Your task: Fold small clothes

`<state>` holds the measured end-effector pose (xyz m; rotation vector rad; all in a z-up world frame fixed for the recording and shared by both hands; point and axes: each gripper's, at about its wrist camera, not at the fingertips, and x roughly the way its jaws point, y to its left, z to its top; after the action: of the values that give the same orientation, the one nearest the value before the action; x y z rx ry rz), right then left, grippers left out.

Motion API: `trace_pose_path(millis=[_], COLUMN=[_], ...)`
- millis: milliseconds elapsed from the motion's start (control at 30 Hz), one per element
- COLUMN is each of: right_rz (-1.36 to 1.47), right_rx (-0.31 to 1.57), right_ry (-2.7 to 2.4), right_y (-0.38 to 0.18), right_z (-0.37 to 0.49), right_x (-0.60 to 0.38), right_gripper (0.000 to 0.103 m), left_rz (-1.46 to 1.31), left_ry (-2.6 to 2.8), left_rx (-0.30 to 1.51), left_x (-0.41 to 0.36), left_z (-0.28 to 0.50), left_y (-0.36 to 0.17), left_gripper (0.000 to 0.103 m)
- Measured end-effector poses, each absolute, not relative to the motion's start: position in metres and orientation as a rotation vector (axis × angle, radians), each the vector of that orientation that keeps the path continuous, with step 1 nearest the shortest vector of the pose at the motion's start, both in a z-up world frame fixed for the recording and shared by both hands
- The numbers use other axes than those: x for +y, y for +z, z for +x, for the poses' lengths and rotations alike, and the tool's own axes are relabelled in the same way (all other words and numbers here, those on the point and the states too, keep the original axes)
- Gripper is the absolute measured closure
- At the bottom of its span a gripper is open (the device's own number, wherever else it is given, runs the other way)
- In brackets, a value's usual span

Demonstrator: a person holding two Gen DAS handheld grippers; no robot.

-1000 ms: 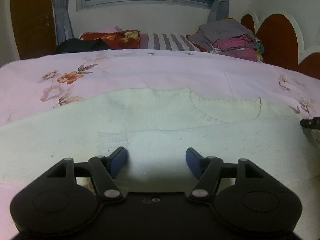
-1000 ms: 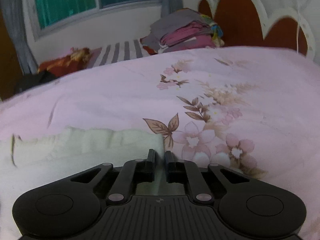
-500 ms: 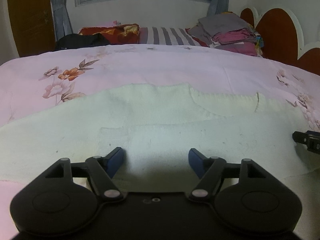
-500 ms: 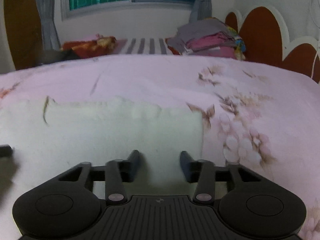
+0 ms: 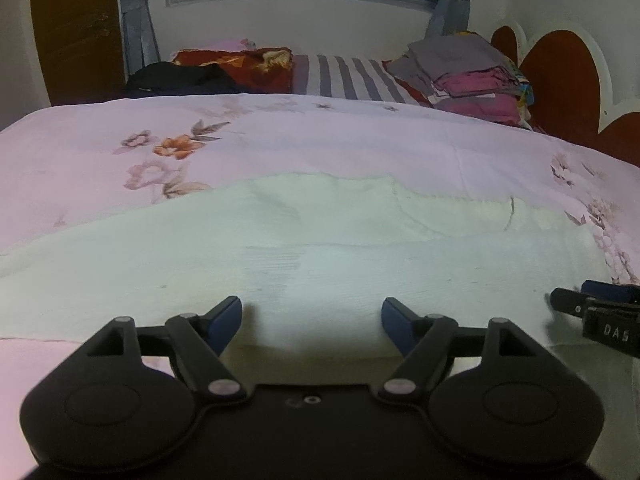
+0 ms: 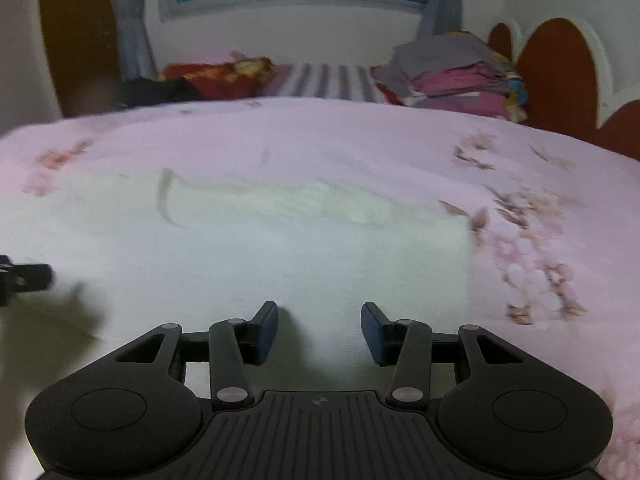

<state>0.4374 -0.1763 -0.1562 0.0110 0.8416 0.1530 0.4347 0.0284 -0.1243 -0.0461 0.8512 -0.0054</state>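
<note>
A pale cream knitted garment (image 5: pixel 320 248) lies flat on the pink flowered bedspread (image 5: pixel 360 140). My left gripper (image 5: pixel 311 322) hovers over its near edge; its jaws are opening and nothing is between them. In the right wrist view the same garment (image 6: pixel 280 248) ends in a straight folded edge on the right. My right gripper (image 6: pixel 319 330) stands open above it, with nothing held. Its tip (image 5: pixel 592 304) shows at the right edge of the left wrist view, and the left gripper's tip (image 6: pixel 24 280) at the left edge of the right wrist view.
A stack of folded grey and pink clothes (image 5: pixel 468 76) sits at the far right by the brown headboard (image 5: pixel 560 80). A striped sheet (image 5: pixel 348 76), a red pillow (image 5: pixel 240 64) and a black cloth (image 5: pixel 180 78) lie along the far side under the window.
My right gripper went from shut to open and moved left, from the garment's right end over onto it. My left gripper opened wider and rose a little.
</note>
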Motion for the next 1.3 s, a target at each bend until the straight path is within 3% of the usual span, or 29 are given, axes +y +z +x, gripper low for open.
trace_pose_path(millis=[633, 933, 1200, 1300], right_rz=[0.008, -0.017, -0.02, -0.007], right_rx=[0.806, 0.824, 0.839, 0.839], right_ry=[0.376, 0.419, 0.406, 0.371], right_y=[-0.131, -0.142, -0.155, -0.158], right_z=[0.423, 0.43, 0.436, 0.443], right_x=[-0.044, 0.004, 0.018, 0.015], right_gripper=[0.057, 0.057, 0.057, 0.057], left_rz=[-0.224, -0.519, -0.754, -0.808], left_ry=[0.242, 0.42, 0.445, 0.462], left_rx=[0.832, 0.833, 0.707, 0.649], left_x=[0.199, 0.308, 0.363, 0.371], left_z=[0.369, 0.337, 0.345, 0.351], left_y=[-0.107, -0.13, -0.149, -0.153], left_gripper=[0.025, 0.027, 0.025, 0.033])
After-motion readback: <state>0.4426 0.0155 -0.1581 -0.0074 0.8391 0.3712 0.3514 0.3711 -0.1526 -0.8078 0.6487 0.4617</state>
